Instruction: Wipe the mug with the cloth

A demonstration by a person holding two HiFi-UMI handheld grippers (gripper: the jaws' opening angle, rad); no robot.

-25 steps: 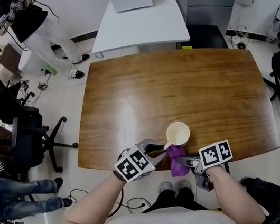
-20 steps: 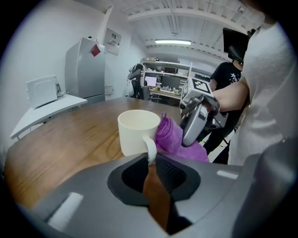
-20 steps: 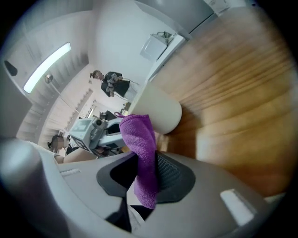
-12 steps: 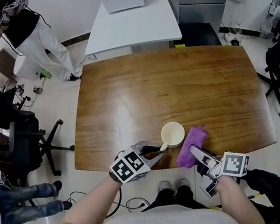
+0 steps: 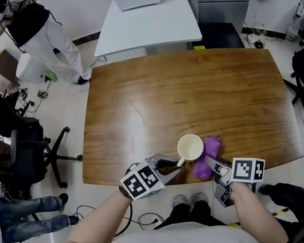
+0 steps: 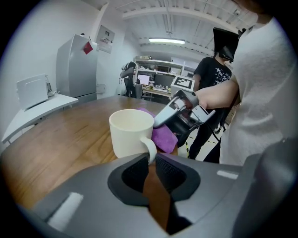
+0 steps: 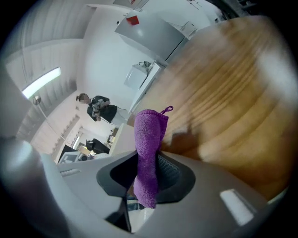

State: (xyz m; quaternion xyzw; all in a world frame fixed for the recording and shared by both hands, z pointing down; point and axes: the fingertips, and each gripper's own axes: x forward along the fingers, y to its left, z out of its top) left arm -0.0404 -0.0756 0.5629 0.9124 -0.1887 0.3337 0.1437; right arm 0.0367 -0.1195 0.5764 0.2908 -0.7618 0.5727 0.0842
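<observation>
Cream mug [image 5: 190, 147] stands lower centre on the wooden table [image 5: 163, 91] in the head view, purple cloth [image 5: 209, 156] just right of it. Left gripper view: the left gripper [image 6: 152, 158] pinches the mug's handle [image 6: 150, 149]. Right gripper view: the right gripper [image 7: 148, 169] clamps the cloth. Best to rub firmly while the handle grip steadies the mug.
</observation>
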